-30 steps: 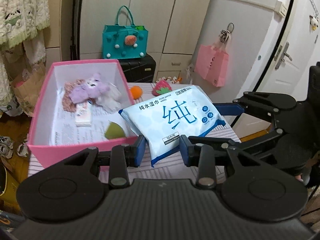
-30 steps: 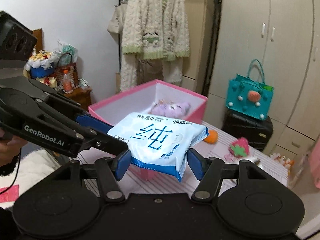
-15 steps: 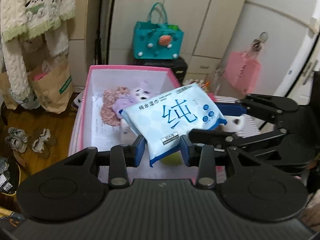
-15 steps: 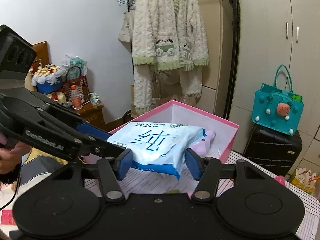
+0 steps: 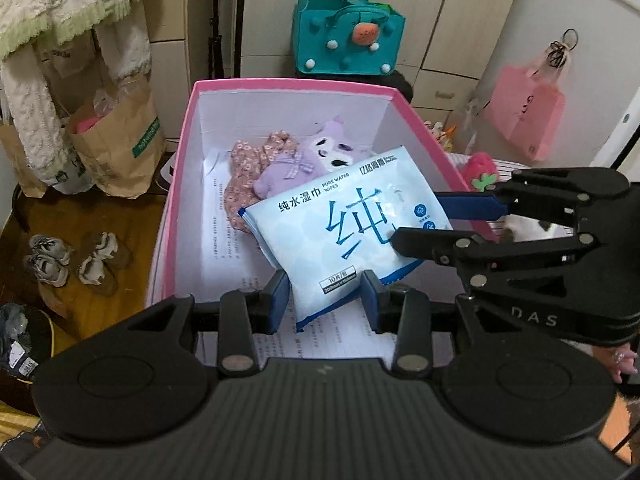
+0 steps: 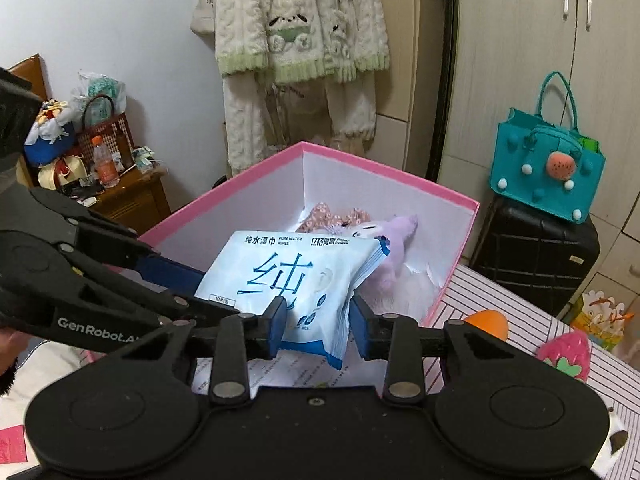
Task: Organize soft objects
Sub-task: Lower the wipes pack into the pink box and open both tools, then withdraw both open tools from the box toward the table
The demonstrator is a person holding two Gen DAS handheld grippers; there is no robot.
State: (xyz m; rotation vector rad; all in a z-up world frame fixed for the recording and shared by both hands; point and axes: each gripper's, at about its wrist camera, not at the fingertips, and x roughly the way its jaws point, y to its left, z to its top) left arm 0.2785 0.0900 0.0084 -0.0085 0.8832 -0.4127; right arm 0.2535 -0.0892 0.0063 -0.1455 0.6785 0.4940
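A light blue pack of wet wipes [image 5: 344, 224] [image 6: 296, 276] hangs tilted over the open pink box [image 5: 292, 85] [image 6: 384, 164]. My left gripper [image 5: 324, 298] [image 6: 212, 290] is shut on the pack's near edge. From the right side, my right gripper [image 6: 319, 322] [image 5: 416, 218] is shut on the pack's other end, its pads pinching the crumpled corner. Inside the box lie a purple plush toy [image 5: 288, 164] [image 6: 394, 232] and a floral fabric piece [image 5: 248, 176] [image 6: 324, 216] on printed paper lining. The pack hides part of the box floor.
A strawberry plush [image 5: 480, 170] [image 6: 564, 354] and an orange ball [image 6: 486, 322] lie on the striped table [image 6: 500, 308] right of the box. A teal bag [image 6: 548, 168] sits on a black suitcase [image 6: 536, 248] behind. Paper bags [image 5: 116, 140] and shoes [image 5: 68, 260] are on the floor at left.
Both grippers carried the wipes pack from above the striped table leftward and down over the pink box. The right gripper's jaws narrowed, crumpling the pack's corner.
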